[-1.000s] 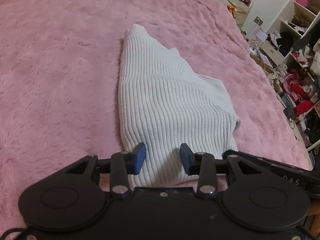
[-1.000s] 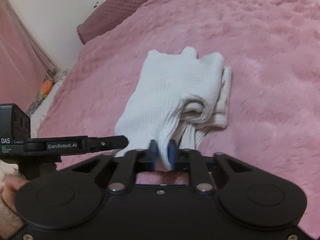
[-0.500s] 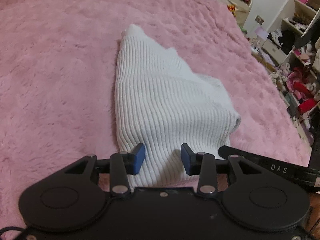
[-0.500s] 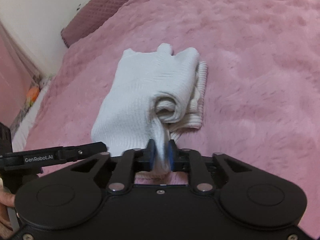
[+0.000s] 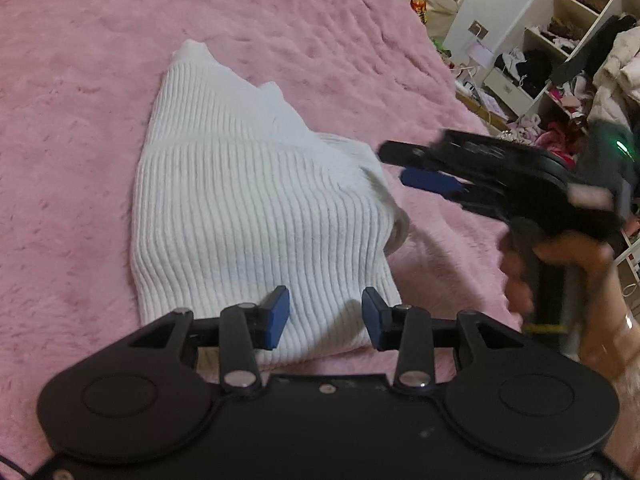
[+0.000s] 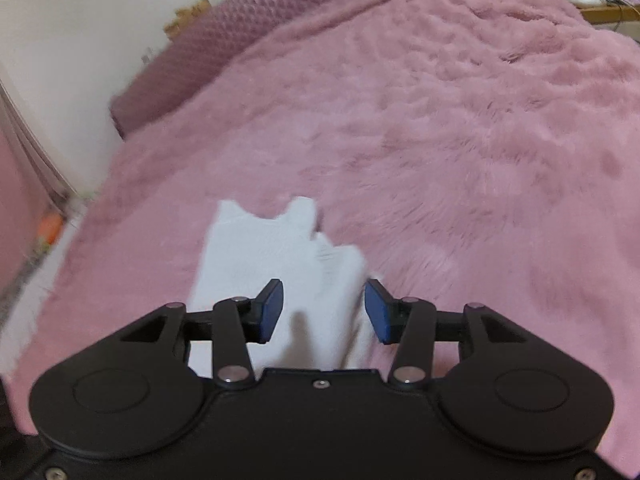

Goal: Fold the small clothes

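Folded garment lies on bed blanket. Left gripper at its near edge, right gripper beside its right edge. Shelves beyond the bed, far right.

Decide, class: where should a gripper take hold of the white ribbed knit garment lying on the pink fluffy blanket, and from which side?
Probably the loose layered edge on the white ribbed knit garment, facing the right gripper. Come in low from that side: the stacked folds lift off the pink fluffy blanket there, while the opposite edge lies flat and rounded.

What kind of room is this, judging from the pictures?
Most likely a bedroom: a bed under a fluffy pink blanket, a quilted purple pillow by the wall, and open shelves crowded with clothes.
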{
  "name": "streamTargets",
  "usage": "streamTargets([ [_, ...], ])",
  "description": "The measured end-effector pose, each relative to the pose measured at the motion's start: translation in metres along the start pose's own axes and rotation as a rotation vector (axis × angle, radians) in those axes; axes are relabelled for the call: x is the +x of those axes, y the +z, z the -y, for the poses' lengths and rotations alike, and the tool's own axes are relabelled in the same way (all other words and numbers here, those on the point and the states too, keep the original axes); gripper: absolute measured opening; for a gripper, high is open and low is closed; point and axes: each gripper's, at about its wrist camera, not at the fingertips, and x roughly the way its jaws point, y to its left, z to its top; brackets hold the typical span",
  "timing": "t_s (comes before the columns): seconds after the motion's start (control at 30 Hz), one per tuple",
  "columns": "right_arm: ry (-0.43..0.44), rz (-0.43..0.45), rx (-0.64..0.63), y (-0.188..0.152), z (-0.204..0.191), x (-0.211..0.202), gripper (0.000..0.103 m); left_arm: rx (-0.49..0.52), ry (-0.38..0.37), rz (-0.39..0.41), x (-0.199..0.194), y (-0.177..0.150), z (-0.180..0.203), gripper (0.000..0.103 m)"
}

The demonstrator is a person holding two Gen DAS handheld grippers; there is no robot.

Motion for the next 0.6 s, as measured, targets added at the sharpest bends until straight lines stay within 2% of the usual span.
streamTargets([
  [0.17,-0.010,-0.064,-0.008,0.002,0.004,0.029,0.042,-0.012,-0.001,-0.017,0.008,0.002,-0.004,0.040],
  [0.23,-0.010,-0.069,-0.014,0.001,0.004,0.033,0.032,-0.008,0.001,-0.020,0.009,0.002,-0.003,0.041],
  [0.3,-0.006,-0.066,-0.013,0.002,0.006,0.034,0.024,-0.005,0.004,-0.022,0.011,0.002,-0.003,0.041],
  [0.4,-0.014,-0.056,-0.037,0.004,0.003,0.032,0.017,-0.005,0.010,-0.023,0.012,0.001,-0.001,0.041],
  [0.6,-0.054,0.001,-0.122,0.015,-0.016,0.023,0.012,-0.008,0.022,-0.027,0.009,0.004,0.005,0.041],
])
